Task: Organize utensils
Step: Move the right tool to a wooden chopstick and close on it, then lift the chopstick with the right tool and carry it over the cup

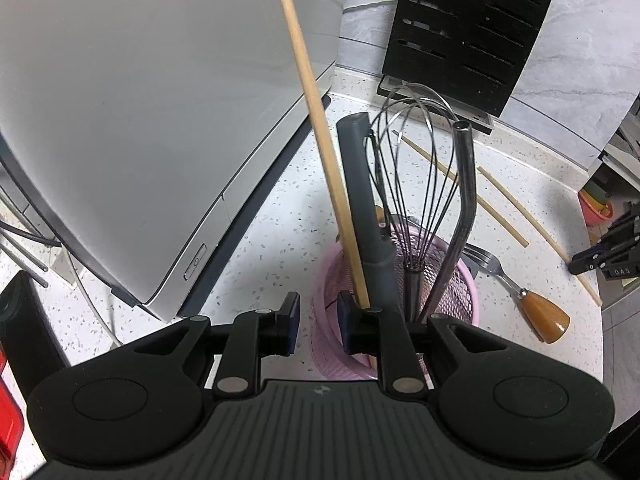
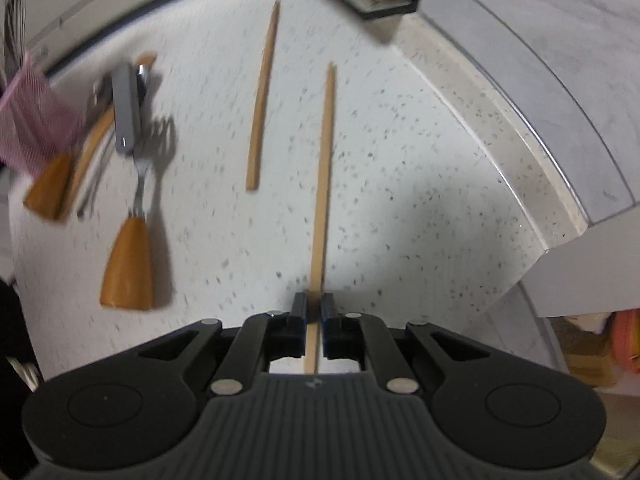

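A pink mesh basket (image 1: 460, 292) stands on the speckled counter and holds a wire whisk (image 1: 416, 184), a long wooden stick (image 1: 316, 120), a grey handle (image 1: 360, 184) and a metal handle (image 1: 466, 184). My left gripper (image 1: 319, 314) straddles the basket's near rim, jaws slightly apart, with a gap showing beside the left pad. My right gripper (image 2: 314, 312) points down at the counter and is shut on the near end of a wooden chopstick (image 2: 324, 168). A second chopstick (image 2: 262, 108) lies loose to its left. A fork with a wooden handle (image 2: 132, 256) lies further left.
A large silver appliance (image 1: 140, 100) fills the left side. A black slotted knife block (image 1: 468, 28) stands at the back by the tiled wall. The counter's raised back edge (image 2: 500, 152) curves on the right. The fork (image 1: 516, 292) lies right of the basket.
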### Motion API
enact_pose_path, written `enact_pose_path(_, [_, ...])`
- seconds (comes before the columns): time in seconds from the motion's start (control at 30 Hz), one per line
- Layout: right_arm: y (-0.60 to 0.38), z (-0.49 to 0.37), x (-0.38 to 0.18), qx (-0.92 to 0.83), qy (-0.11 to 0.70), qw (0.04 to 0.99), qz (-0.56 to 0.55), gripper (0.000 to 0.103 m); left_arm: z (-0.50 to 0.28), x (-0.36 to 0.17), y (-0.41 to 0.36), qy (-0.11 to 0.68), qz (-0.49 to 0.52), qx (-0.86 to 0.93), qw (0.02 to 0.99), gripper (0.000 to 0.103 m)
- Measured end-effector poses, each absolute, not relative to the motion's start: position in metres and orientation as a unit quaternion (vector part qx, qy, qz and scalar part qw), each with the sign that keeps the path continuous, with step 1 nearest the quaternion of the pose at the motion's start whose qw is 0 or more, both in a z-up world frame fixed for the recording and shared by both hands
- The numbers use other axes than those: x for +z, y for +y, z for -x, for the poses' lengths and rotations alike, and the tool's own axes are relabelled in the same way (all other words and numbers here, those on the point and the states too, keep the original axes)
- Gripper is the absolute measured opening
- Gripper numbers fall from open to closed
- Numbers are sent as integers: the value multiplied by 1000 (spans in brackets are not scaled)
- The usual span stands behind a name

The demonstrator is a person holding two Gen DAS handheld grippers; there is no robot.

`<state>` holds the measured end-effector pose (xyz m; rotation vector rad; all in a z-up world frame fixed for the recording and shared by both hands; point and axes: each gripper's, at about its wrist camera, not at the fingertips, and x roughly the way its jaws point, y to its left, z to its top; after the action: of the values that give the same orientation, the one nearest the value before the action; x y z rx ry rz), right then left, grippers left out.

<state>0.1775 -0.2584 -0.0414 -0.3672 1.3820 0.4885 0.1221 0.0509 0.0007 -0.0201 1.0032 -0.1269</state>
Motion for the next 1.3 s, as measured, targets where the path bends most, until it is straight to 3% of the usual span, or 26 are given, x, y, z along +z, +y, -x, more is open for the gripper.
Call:
enact_pose_path(0.53, [-209, -247, -48, 235, 642, 697, 218, 10, -124, -2, 41, 484, -2, -56, 873, 23])
enact_pose_path(0.63, [-209, -253, -49, 244, 653, 686, 208, 3, -124, -2, 41, 484, -2, -57, 873, 23])
enact_pose_path(1.0, [-230, -256, -46, 234, 646, 707, 170, 1, -124, -2, 40, 483, -3, -56, 874, 23])
enact_pose_path(1.3, [-225, -224, 19, 266, 564, 771, 128, 1, -125, -2, 41, 483, -2, -55, 874, 23])
